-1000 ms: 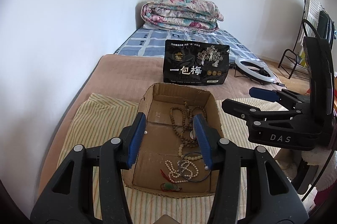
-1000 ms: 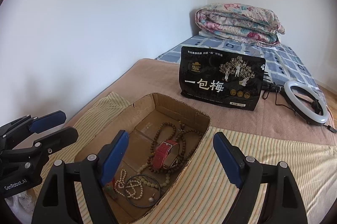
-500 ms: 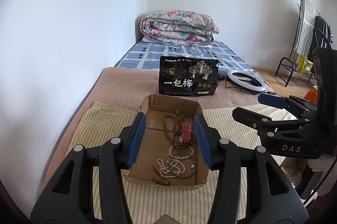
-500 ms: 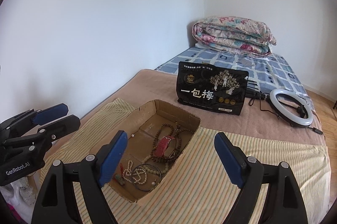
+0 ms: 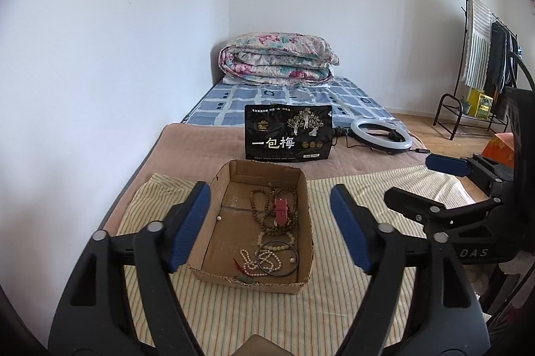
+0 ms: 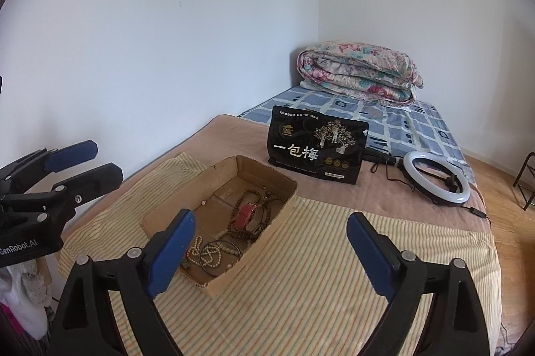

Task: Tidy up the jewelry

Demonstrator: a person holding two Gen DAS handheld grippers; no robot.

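An open cardboard box (image 5: 303,192) sits on a striped cloth (image 5: 361,189) on the bed. It holds a brown bead necklace (image 5: 257,205), a red watch strap (image 5: 281,211), a white bead bracelet (image 5: 255,262), a dark bangle (image 5: 279,259) and a small pearl (image 5: 219,218). My left gripper (image 5: 268,187) hovers short of the box and above it, its jaws opening with nothing between them. My right gripper (image 6: 271,215) hangs to the right of the box (image 6: 267,235), jaws also opening and empty. The red strap (image 6: 245,214) lies mid-box.
A black snack bag (image 5: 288,132) stands behind the box. A ring light (image 5: 381,135) with its cable lies to the right of it. A folded floral quilt (image 5: 277,60) is at the bed's far end, a clothes rack (image 5: 481,62) at far right, and a white wall on the left.
Both grippers have drawn back and up from the box, which looks smaller now. The left jaws have spread much wider, and the right jaws a little wider.
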